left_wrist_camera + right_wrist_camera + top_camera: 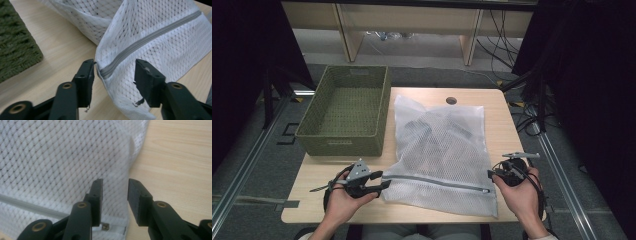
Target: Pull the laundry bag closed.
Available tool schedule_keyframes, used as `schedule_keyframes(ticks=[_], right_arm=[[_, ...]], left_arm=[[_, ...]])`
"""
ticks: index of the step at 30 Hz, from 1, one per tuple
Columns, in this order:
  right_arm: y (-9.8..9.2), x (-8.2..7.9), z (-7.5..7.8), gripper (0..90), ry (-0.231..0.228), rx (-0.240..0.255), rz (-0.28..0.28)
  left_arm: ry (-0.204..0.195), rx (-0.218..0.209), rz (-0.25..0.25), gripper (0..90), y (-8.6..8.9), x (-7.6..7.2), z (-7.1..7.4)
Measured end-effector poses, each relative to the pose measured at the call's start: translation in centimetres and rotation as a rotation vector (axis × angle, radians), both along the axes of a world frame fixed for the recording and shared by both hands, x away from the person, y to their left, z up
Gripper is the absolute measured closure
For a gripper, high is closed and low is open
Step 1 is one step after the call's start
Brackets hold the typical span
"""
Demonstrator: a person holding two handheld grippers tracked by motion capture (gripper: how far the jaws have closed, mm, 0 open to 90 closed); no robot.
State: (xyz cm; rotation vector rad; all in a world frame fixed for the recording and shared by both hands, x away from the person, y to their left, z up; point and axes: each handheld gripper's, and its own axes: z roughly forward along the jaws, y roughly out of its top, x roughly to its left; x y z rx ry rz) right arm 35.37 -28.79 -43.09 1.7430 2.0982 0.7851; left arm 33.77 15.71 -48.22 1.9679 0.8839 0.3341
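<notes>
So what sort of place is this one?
Probably a lab recording station: a small light wooden table ringed by black curtains, loose cables on the grey floor, and metal rails alongside.

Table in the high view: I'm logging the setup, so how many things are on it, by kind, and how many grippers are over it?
White mesh laundry bag: 1
Green woven basket: 1
Grippers: 2, the left gripper and the right gripper
Total: 4
</notes>
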Motion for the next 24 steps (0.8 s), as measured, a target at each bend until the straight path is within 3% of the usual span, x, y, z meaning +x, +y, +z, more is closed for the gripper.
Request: schedule_keyframes(ticks=[2, 3, 5, 6, 7, 8, 11, 12, 13, 15, 16, 18, 24], right_arm=[[-0.2, 0.3, -0.3, 65.8, -0.002, 0.011, -0.01], [-0.3, 0.4, -0.3, 65.8, 0.0, 0.015, -0.007], [-0.5, 0.7, -0.6, 65.7, -0.007, 0.007, -0.015], [-0.6, 0.8, -0.7, 65.4, -0.014, 0.015, -0.016], [-0.6, 0.8, -0.7, 65.4, -0.014, 0.015, -0.016], [-0.7, 1.1, -0.8, 65.1, -0.02, 0.026, -0.02], [-1.0, 1.7, -0.7, 63.0, -0.05, 0.022, -0.005], [-1.0, 1.7, -0.7, 63.0, -0.05, 0.022, -0.005], [-1.5, 2.3, -0.9, 62.5, -0.101, 0.014, 0.007], [-1.6, 2.4, -0.9, 62.4, -0.1, 0.013, -0.01], [-1.9, 2.7, -1.2, 61.8, -0.133, 0.041, -0.003], [-2.1, 2.7, -1.1, 61.6, -0.114, 0.009, -0.017], [-2.3, 2.5, -1.1, 60.8, -0.137, 0.029, -0.01]], left_arm=[[-0.03, -0.009, -0.044, 41.8, 0.2, -0.1, 0.2], [-0.03, -0.009, -0.044, 39.6, 0.2, -0.1, 0.2], [-0.085, -0.014, -0.048, 36.4, 0.7, -0.3, 0.3], [-0.085, -0.014, -0.048, 34.7, 0.7, -0.3, 0.3], [-0.094, -0.024, -0.05, 34.7, 0.9, -0.4, 0.3], [-0.114, -0.067, -0.041, 33.0, 1.1, -0.6, 0.4], [-0.141, -0.08, -0.049, 31.8, 1.5, -1.0, 0.5], [-0.141, -0.08, -0.049, 31.6, 1.5, -1.0, 0.5], [-0.15, -0.095, -0.044, 31.3, 1.6, -1.2, 0.4], [-0.152, -0.101, -0.042, 31.1, 1.8, -1.2, 0.4], [-0.163, -0.108, -0.031, 30.8, 1.8, -1.3, 0.4], [-0.18, -0.125, -0.023, 30.5, 2.1, -1.4, 0.6], [-0.199, -0.129, -0.016, 30.5, 2.0, -1.3, 0.6]])
